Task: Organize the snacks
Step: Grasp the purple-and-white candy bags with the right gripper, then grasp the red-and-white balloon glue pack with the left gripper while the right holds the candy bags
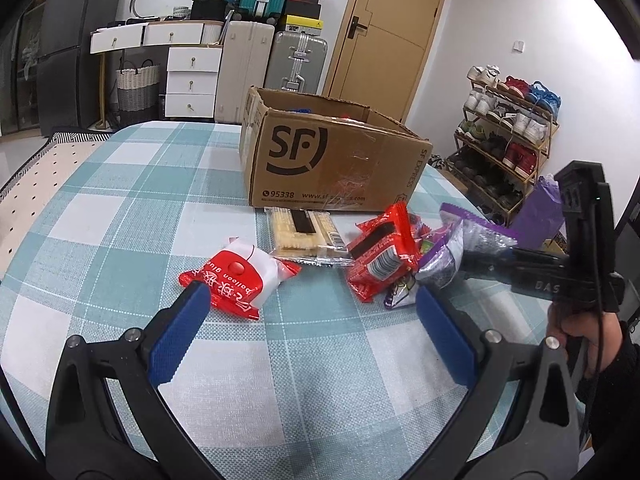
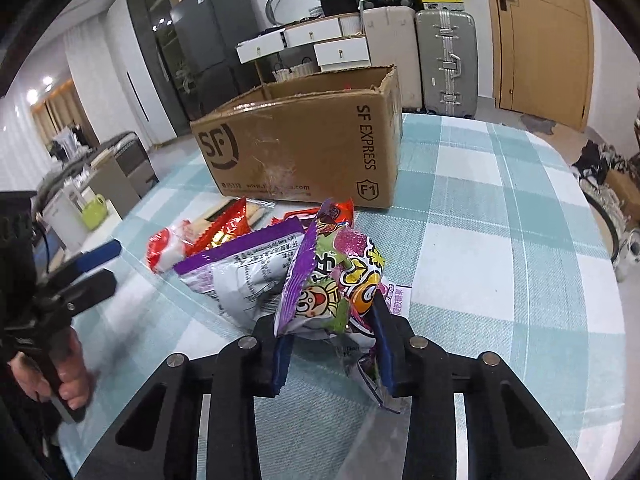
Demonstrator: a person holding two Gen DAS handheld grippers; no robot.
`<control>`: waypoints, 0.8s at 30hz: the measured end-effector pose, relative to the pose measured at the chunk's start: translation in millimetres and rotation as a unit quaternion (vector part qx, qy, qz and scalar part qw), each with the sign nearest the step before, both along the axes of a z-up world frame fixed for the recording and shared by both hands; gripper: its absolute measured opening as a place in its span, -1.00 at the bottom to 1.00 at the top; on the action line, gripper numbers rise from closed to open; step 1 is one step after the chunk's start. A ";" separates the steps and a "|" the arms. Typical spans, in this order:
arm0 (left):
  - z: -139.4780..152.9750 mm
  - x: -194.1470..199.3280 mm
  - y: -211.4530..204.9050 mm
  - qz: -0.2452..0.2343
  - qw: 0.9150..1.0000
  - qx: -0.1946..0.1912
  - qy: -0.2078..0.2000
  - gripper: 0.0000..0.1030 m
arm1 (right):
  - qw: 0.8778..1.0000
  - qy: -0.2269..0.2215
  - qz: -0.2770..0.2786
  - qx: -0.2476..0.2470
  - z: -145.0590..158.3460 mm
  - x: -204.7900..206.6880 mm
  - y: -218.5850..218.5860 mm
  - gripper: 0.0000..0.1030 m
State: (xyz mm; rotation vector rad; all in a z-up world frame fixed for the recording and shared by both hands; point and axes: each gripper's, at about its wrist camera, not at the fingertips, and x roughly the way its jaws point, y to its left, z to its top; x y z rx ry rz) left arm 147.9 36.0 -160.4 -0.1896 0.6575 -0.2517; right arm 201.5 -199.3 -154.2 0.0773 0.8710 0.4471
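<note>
Purple foil fills my right-wrist view: the right gripper (image 2: 334, 344) has its blue pads pinched onto a purple cartoon-printed snack packet (image 2: 332, 280), squeezing the lower part so the bag stands up between them, its long axis roughly upright and its crimped top edge pointing up and away toward the box. I cannot tell whether its bottom is touching the checked tablecloth (image 2: 500, 240).

My left gripper (image 1: 308, 332) hovers low over the cloth with its fingers spread wide and nothing between them.

Just beyond it lie the snacks not yet sorted: a red-and-white packet marked "balloon glue" (image 1: 236, 276) near the left fingertip, a clear pack of pale wafer sticks (image 1: 304, 234) lying lengthwise toward the box and close to its front wall, a red packet (image 1: 380, 256) tilted on the heap, and a purple-and-silver packet (image 2: 240, 272) lying on its side beside the one I hold.

Farthest stands the open SF Express cardboard box (image 1: 332, 160); a hint of something coloured shows over its rim (contents otherwise hidden).

I judge the job barely begun: one packet gripped, at least four left on the table.
</note>
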 end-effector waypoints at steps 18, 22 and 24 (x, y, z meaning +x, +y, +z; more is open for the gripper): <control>10.9 -7.2 27.1 0.015 0.999 0.020 0.043 0.98 | 0.991 -0.043 -0.024 0.127 45.5 -79.2 -6.9 -0.32; 14.2 -17.1 37.1 0.039 0.997 0.043 0.046 0.98 | 0.988 -0.042 -0.032 0.143 41.0 -88.9 -3.9 -0.32; 15.9 -21.4 41.2 0.043 0.997 0.046 0.045 0.98 | 0.986 -0.046 -0.036 0.157 40.9 -94.0 -3.6 -0.32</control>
